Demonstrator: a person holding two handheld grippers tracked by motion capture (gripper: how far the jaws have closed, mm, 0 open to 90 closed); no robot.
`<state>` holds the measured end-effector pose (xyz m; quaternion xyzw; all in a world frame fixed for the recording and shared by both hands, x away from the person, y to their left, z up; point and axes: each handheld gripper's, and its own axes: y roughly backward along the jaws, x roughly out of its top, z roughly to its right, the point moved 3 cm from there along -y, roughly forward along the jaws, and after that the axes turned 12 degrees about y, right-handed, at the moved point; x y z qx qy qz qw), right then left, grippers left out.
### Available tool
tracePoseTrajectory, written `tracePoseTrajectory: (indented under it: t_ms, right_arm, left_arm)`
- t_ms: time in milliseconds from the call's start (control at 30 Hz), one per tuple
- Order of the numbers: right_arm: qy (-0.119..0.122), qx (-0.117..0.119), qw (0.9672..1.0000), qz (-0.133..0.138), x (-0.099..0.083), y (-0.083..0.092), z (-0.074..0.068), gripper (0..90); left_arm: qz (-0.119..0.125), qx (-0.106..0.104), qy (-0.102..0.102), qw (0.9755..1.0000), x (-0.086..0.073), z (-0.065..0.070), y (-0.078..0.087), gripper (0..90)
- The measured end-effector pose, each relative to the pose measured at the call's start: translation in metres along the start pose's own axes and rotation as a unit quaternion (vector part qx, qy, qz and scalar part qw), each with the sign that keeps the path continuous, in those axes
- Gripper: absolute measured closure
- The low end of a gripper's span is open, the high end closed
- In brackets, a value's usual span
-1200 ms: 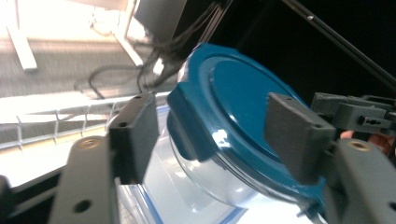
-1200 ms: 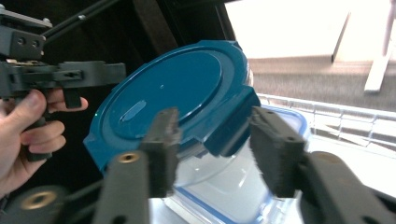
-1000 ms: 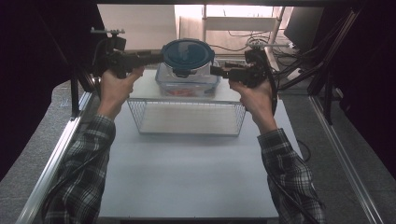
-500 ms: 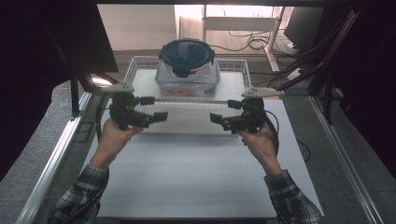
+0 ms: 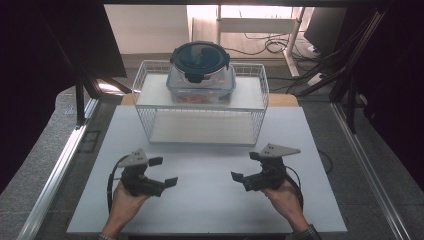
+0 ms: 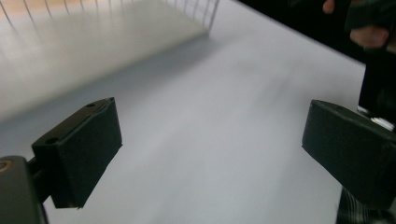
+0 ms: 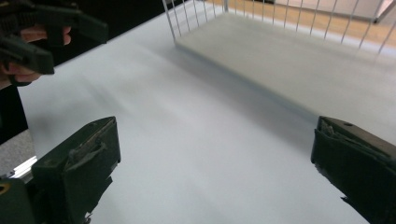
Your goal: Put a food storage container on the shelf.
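the desk [image 5: 210, 200] carries a wire rack [image 5: 200, 102] at its far side, and a lidded container [image 5: 201, 72] sits on top of the rack. nearer than the rack, well apart from it, the left gripper [image 5: 163, 171] and right gripper [image 5: 245, 166] face each other, jaws just opened wide, nothing between them.

Ahead of both pairs of jaws, well apart from them: a wire rack [image 5: 200, 107] on the table [image 5: 210, 210], with a lidded container [image 5: 201, 72] on its top shelf. Between the left gripper [image 5: 159, 171] and right gripper [image 5: 246, 166], bare table, nothing between either one's jaws
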<state>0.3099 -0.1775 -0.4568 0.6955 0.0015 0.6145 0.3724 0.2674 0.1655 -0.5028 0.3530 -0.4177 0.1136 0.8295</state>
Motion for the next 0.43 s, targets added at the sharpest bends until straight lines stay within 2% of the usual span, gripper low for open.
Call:
tracePoseTrajectory:
  t_ms: [133,200,300,367,433]
  right_arm:
    - [0.001,-0.002,0.9999,-0.013,-0.031,-0.003,-0.011,0.9]
    - [0.001,-0.005,0.9998,-0.021,-0.043,-0.005,-0.015,0.9]
    - [0.002,-0.006,0.9985,-0.054,-0.061,-0.011,-0.022,0.8]
    - [0.01,-0.01,0.9968,-0.079,-0.069,-0.015,-0.024,0.7]
    - [0.012,-0.008,0.996,-0.088,-0.071,-0.018,-0.025,0.7]
  left_arm:
    - [-0.056,0.027,-0.014,0.998,-0.032,0.003,-0.009,3.2]
    - [-0.091,0.036,-0.025,0.9949,-0.045,0.006,-0.015,2.8]
    - [-0.128,0.051,-0.037,0.9898,-0.058,0.007,-0.02,2.8]
    - [-0.135,0.057,-0.044,0.9881,-0.06,0.006,-0.021,2.8]
    - [-0.131,0.055,-0.041,0.989,-0.058,0.005,-0.021,2.7]
